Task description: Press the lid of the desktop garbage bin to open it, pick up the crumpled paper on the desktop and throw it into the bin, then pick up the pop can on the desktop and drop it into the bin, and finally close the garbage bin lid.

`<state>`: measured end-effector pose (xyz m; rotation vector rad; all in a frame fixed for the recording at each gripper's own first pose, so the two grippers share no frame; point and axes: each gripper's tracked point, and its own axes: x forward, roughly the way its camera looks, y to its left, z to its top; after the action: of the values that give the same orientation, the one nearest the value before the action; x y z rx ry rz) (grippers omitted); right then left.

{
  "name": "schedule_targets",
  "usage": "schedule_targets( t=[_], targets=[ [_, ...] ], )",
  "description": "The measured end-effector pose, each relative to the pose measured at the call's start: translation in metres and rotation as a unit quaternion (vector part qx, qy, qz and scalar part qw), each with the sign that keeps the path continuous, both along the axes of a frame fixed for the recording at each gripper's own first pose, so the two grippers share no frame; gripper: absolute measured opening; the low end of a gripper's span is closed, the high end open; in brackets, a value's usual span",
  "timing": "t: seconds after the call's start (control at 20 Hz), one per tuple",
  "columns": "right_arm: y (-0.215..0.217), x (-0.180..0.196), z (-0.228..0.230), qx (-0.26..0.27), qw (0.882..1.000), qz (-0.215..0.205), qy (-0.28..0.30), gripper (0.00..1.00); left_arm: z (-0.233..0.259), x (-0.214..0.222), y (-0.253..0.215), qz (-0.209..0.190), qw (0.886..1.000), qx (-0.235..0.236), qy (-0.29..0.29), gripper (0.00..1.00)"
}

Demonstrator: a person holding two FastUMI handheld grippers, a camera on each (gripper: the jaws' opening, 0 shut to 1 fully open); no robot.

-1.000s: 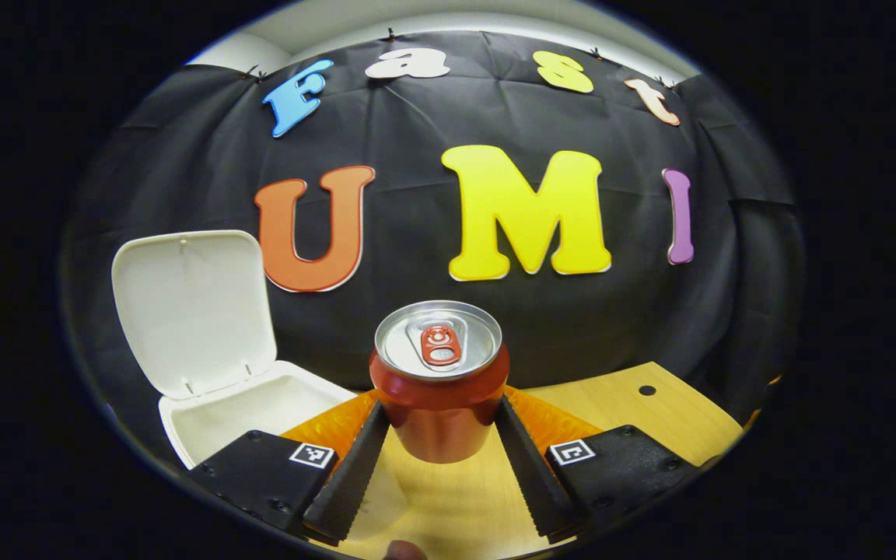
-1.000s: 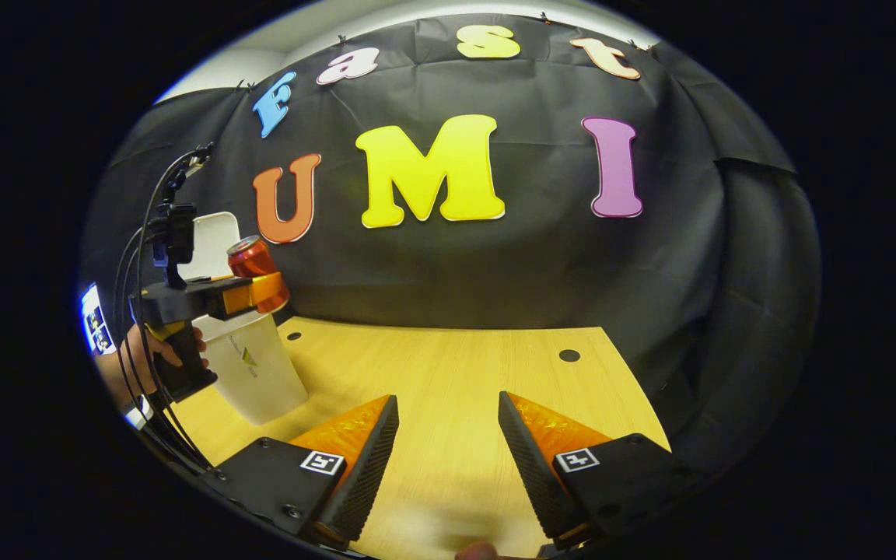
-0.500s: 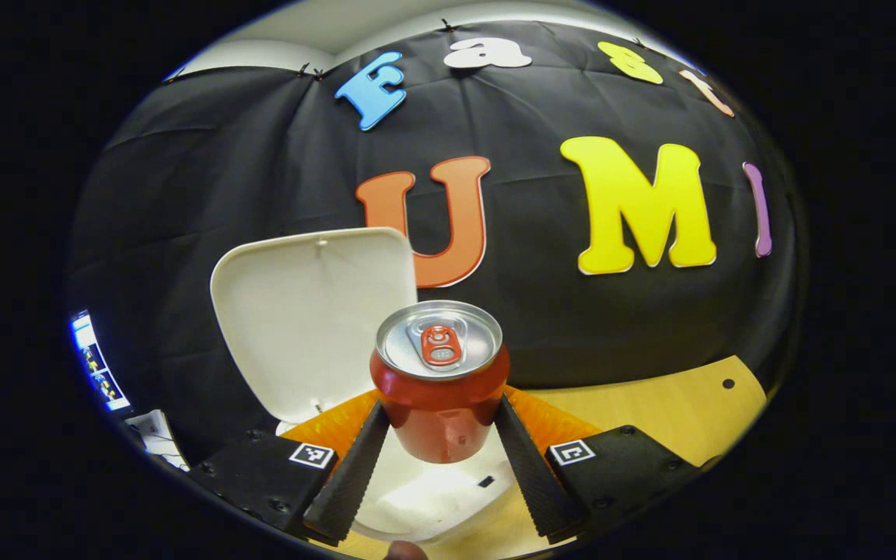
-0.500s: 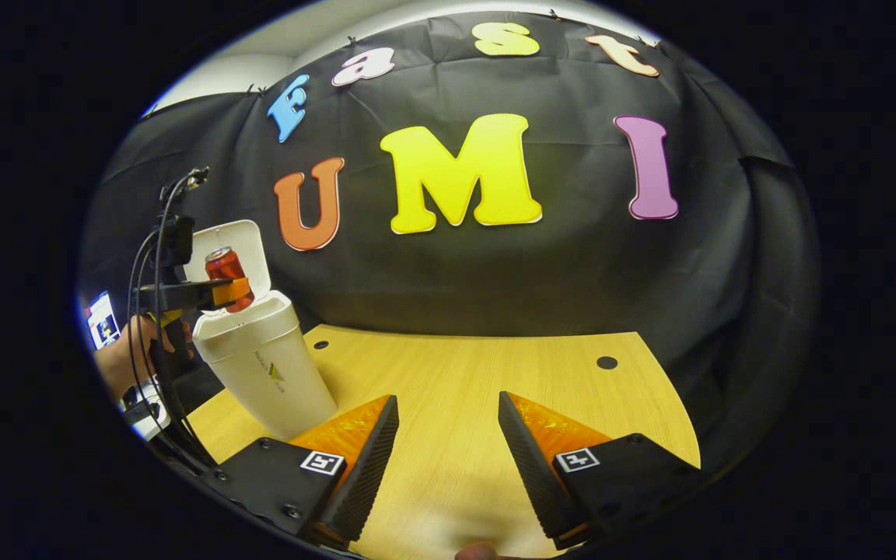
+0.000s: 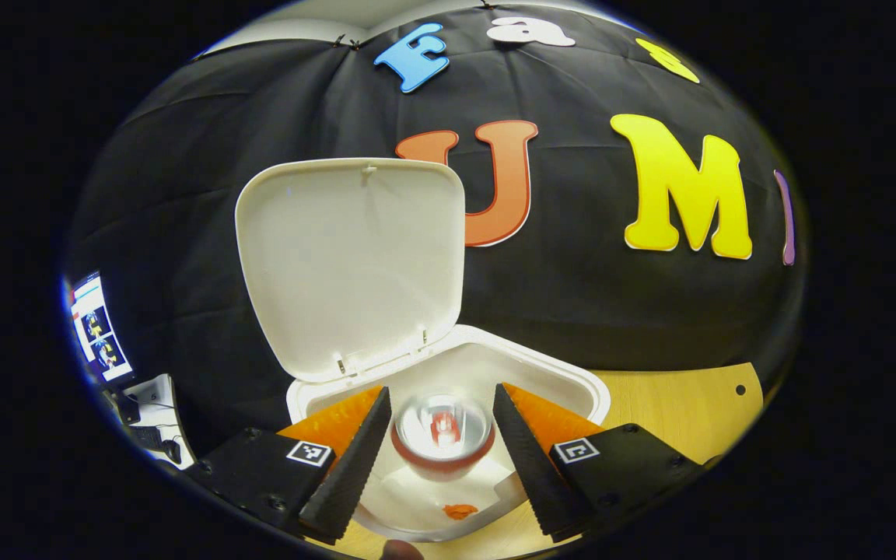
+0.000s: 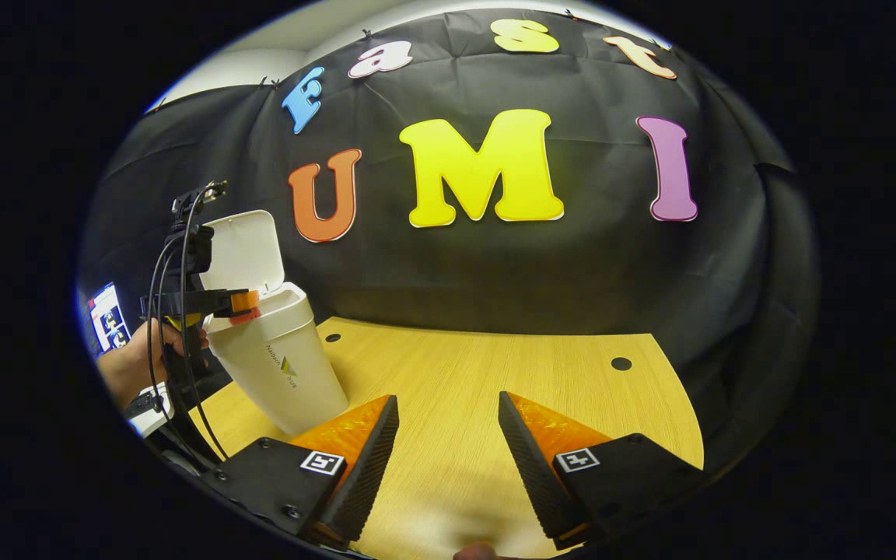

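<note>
The white desktop bin (image 5: 565, 381) stands with its lid (image 5: 355, 264) tipped up and back. My left gripper (image 5: 439, 389) hovers over the bin's mouth, open. Below its fingers the red pop can (image 5: 442, 432) looks blurred and small, inside the bin and free of both fingers. Something pale and paper-like (image 5: 409, 494) lies at the bin's bottom. In the right gripper view the bin (image 6: 285, 365) is at the far left, with the left gripper (image 6: 242, 305) at its rim and a hand (image 6: 133, 365) holding it. My right gripper (image 6: 444, 404) is open above the table, holding nothing.
The wooden table (image 6: 479, 365) stretches right of the bin, with two small dark holes (image 6: 621, 363) (image 6: 332, 338) near its back edge. A lit screen (image 5: 98, 334) and some gear sit off the table's left side. The black cloth wall rises close behind.
My left gripper carried the can leftward to above the bin and let it go; the can now drops inside. The right gripper has barely shifted.
</note>
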<state>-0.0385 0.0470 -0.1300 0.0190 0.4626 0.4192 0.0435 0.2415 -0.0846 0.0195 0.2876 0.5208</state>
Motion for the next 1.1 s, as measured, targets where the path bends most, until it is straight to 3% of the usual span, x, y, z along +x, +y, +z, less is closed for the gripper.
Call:
schedule_targets(
  t=[0.15, 0.35, 0.6, 0.9, 1.1],
  targets=[
    [0.000, 0.000, -0.001, 0.001, 1.000, 0.001, 0.003, 0.83, 0.013, -0.005, -0.001, 0.020, 1.000, 0.008, -0.017, 0.90],
    [-0.003, -0.001, 0.000, 0.003, 1.000, -0.002, 0.004, 0.82, 0.041, -0.011, -0.005, 0.089, 0.994, 0.029, -0.052, 0.92],
    [-0.017, 0.003, 0.010, 0.013, 1.000, -0.008, 0.002, 0.83, 0.083, 0.010, -0.016, 0.118, 0.989, -0.012, -0.094, 0.92],
    [-0.037, 0.016, 0.018, 0.027, 0.999, -0.030, 0.002, 0.83, 0.148, 0.027, -0.003, 0.163, 0.978, 0.021, -0.130, 0.92],
    [-0.045, 0.027, 0.018, 0.030, 0.999, -0.041, 0.006, 0.83, 0.183, 0.038, 0.021, 0.195, 0.969, 0.018, -0.150, 0.92]
  ],
)
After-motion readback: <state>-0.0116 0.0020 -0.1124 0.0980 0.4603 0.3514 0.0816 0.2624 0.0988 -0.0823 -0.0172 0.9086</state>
